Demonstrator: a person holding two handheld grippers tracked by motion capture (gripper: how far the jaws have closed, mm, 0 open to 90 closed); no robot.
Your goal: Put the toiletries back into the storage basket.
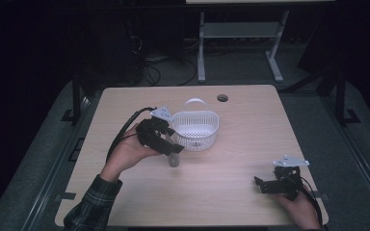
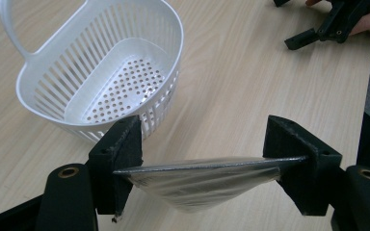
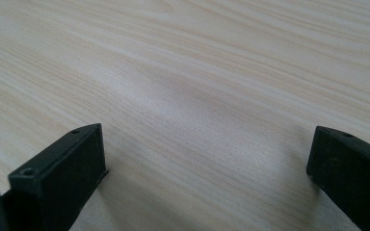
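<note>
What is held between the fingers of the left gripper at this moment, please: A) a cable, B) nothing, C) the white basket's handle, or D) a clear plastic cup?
D: in the left gripper view, the left gripper pinches a clear plastic cup beside the white basket.

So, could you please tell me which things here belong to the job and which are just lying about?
In the job:
- left gripper, shut on the clear cup
- white basket, beside it

Lying about:
- right gripper, open, idle on the table
- cable hole
</note>
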